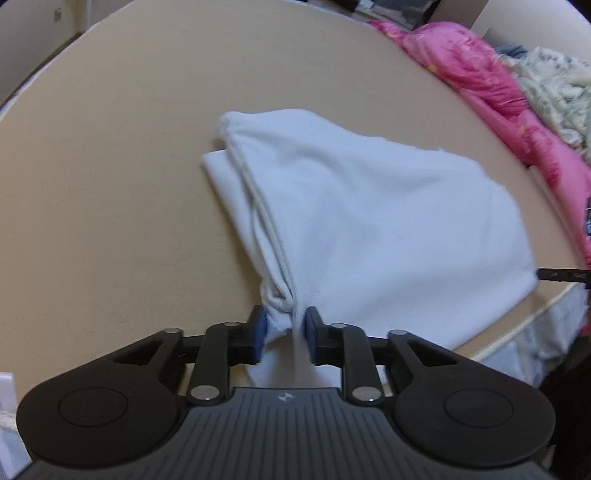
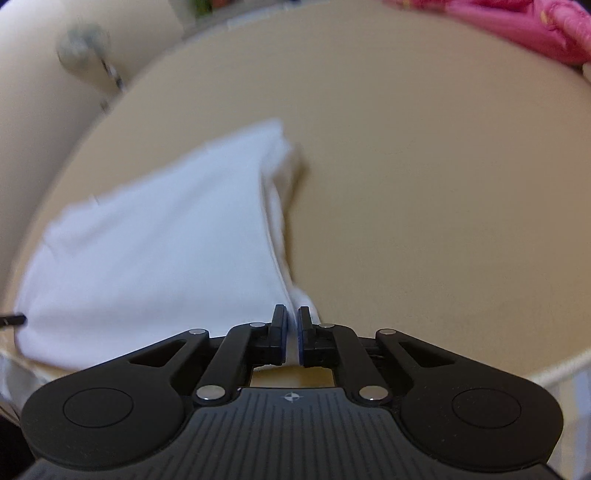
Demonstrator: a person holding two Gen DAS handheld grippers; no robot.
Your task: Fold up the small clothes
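Note:
A white garment (image 1: 362, 218) lies partly folded on a tan table (image 1: 110, 184). My left gripper (image 1: 284, 332) is shut on its near left corner, bunched between the blue pads. In the right wrist view the same white garment (image 2: 147, 251) spreads to the left. My right gripper (image 2: 291, 328) is shut on its near right corner, and the cloth edge rises from the table (image 2: 443, 203) into the jaws. The right gripper's tip (image 1: 561, 275) shows at the right edge of the left wrist view. The left gripper's tip (image 2: 13, 319) shows at the left edge of the right wrist view.
A pile of pink clothes (image 1: 491, 85) and a pale patterned cloth (image 1: 554, 85) lie along the table's far right side. The pink pile (image 2: 535, 26) also shows in the right wrist view. The table's near edge (image 1: 517, 325) runs close behind the garment.

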